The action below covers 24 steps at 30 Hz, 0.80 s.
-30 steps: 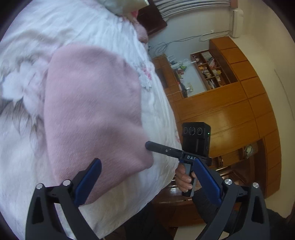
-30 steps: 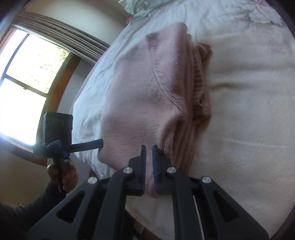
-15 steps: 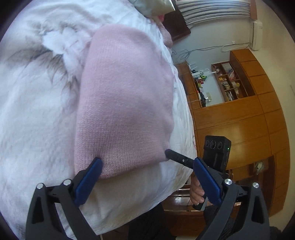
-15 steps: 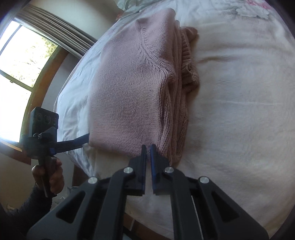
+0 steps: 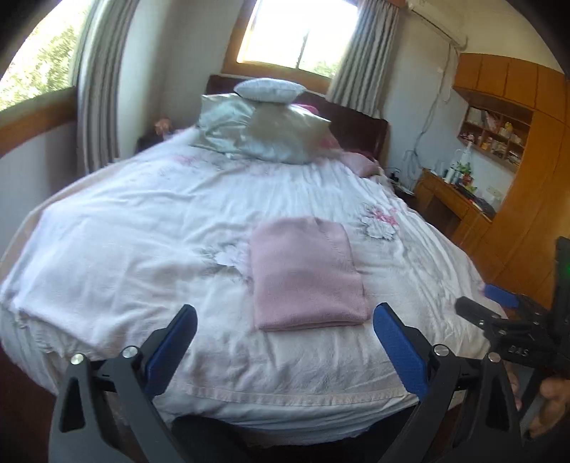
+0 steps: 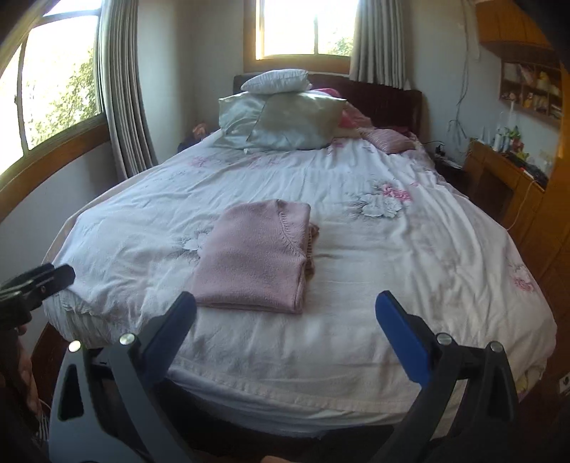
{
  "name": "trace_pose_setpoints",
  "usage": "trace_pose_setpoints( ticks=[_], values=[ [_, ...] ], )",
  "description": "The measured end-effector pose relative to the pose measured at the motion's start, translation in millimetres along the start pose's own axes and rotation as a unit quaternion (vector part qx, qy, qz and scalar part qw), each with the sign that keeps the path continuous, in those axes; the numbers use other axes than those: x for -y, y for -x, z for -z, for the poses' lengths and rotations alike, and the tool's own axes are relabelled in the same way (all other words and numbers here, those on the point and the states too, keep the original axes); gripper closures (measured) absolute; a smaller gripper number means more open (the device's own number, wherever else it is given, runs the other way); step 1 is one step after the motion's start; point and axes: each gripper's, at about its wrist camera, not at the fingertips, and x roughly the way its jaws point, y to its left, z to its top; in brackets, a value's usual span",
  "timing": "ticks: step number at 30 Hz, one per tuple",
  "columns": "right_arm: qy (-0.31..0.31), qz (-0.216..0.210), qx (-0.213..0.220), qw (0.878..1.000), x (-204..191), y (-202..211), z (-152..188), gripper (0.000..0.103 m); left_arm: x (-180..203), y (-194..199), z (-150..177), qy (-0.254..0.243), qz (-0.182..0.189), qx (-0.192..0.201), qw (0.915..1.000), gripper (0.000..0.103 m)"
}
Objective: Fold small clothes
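A pink knitted sweater (image 5: 306,274) (image 6: 256,261) lies folded into a neat rectangle on the white floral bed cover (image 5: 142,231) (image 6: 409,256), near the foot of the bed. My left gripper (image 5: 285,329) is open, held back from the bed's foot edge with the sweater beyond its fingers. My right gripper (image 6: 285,315) is open too, also back from the edge, the sweater ahead and slightly left. Nothing sits between either pair of blue pads. The other gripper shows at each view's side, the right gripper (image 5: 477,315) and the left gripper (image 6: 46,281).
Pillows (image 5: 263,131) (image 6: 281,117) are stacked at the headboard, with more pink clothing (image 6: 388,137) beside them. A wooden desk (image 5: 452,203) and cupboards (image 5: 534,160) stand along the right wall. Curtained windows (image 6: 299,28) are behind and to the left. A hand (image 5: 552,402) holds the right gripper's handle.
Both grippers pulled back and up from the sweater to the foot of the bed. The right gripper went from shut to open. The sweater stays folded on the cover.
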Motion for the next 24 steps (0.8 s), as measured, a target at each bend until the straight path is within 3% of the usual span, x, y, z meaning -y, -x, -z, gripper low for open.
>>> trace_pose_setpoints(
  ticks=[2,4,7,9,14,24],
  values=[
    [-0.021,-0.005,-0.018,1.0,0,23,5,0.003,-4,11,5,0.018,0.017,-0.056,0.9981,0.004],
    [-0.024,-0.008,-0.026,0.999,-1,46,7,0.003,3,33,10,0.008,0.022,-0.08,0.9965,0.004],
    [-0.013,0.027,-0.032,0.999,-8,69,13,0.003,26,70,22,-0.047,-0.023,-0.081,0.9954,0.004],
    [-0.021,0.025,-0.036,0.999,-9,79,18,0.003,33,83,27,-0.058,-0.044,-0.082,0.9939,0.004],
    [-0.014,0.031,-0.036,0.999,-17,96,31,0.003,40,104,34,-0.048,-0.036,-0.074,0.9954,0.004],
    [-0.01,0.038,-0.024,0.999,-22,114,38,0.003,41,105,48,-0.04,-0.02,-0.083,0.9956,0.004]
  ],
)
